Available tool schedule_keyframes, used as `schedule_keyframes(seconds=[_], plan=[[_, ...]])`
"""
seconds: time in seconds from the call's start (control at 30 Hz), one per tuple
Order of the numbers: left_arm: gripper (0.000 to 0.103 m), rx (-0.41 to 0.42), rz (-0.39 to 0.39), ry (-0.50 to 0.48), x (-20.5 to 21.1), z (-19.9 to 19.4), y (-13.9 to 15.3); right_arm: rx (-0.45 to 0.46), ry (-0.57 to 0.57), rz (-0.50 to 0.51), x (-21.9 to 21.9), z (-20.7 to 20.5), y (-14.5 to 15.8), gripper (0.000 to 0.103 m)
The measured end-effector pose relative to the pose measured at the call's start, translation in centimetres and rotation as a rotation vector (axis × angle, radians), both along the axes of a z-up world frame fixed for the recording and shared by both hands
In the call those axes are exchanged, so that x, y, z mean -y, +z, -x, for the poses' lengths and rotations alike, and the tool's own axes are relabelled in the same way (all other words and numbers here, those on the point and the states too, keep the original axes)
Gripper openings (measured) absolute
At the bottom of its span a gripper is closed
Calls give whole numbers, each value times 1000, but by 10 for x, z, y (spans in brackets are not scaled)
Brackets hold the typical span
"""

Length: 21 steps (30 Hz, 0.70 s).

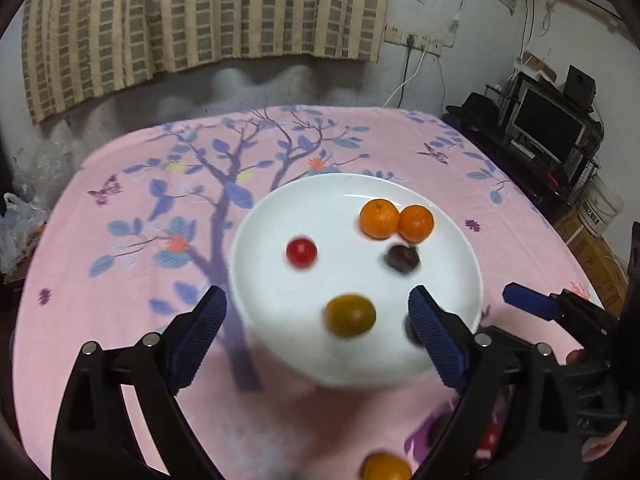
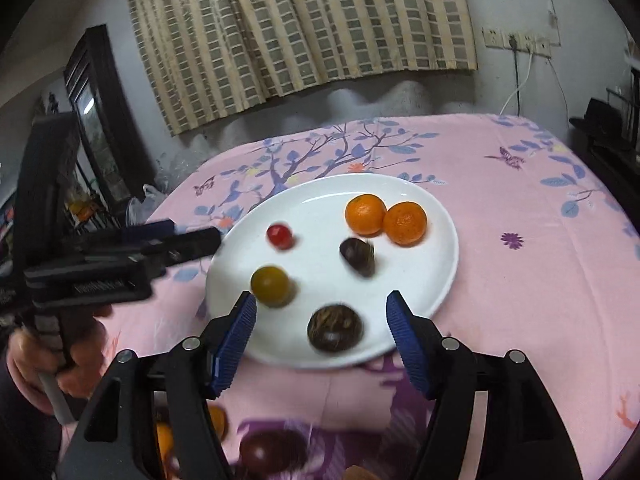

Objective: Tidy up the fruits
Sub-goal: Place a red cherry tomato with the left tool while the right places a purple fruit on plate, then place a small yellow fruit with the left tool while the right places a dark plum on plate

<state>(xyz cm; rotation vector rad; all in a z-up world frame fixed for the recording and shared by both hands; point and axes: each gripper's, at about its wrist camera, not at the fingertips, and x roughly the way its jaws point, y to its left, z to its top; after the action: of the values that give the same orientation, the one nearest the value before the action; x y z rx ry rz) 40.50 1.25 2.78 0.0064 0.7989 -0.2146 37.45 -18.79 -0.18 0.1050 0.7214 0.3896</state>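
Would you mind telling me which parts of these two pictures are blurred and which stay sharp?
Left wrist view: the red tomato, yellow-green tomato and plate edge smear, while the curtain is fairly crisp. Right wrist view: the dark fruits and near tablecloth blur; both oranges stay sharper.

Two touching oranges (image 2: 384, 218), cherry tomatoes, perhaps chestnuts (image 2: 335, 327), loose on white plate (image 2: 440, 280).

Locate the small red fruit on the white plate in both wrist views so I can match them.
Left wrist: small red fruit lies left of centre on the white plate, beyond the open left gripper.
Right wrist: small red fruit lies on the plate's upper left, far from the open right gripper.
Shared landmark: the two touching oranges at the plate's far right.
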Motion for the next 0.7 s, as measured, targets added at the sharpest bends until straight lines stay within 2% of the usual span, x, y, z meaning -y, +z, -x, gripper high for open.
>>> schedule_keyframes(seconds=[0.1,0.23,0.3,0.37,0.5,0.53,0.57,0.63,0.7], plan=[[92,18,26,-11,-16,46,6,-30,40,13,-3,29,-3,69],[92,49,77,-2,-37,115,-6,-74,90,48,-15,54,-16,69],[92,79,53,-1,-41,148,-14,-77,93,111,-23,61,-24,69],[92,88,37,-22,-43,170,-20,-95,90,128,-26,62,-31,69],[92,56,68,-76,-51,201,-35,-145,97,125,-30,59,-42,68],[92,51,65,-91,-51,206,-39,-159,100,128,-32,57,-46,64],[92,47,58,-103,-52,210,-43,-171,102,131,-32,55,-50,50],[92,38,31,-123,-50,217,-50,-193,125,109,-33,53,-56,39],[81,19,13,-143,-47,220,-58,-199,129,96,-33,54,-55,38]])
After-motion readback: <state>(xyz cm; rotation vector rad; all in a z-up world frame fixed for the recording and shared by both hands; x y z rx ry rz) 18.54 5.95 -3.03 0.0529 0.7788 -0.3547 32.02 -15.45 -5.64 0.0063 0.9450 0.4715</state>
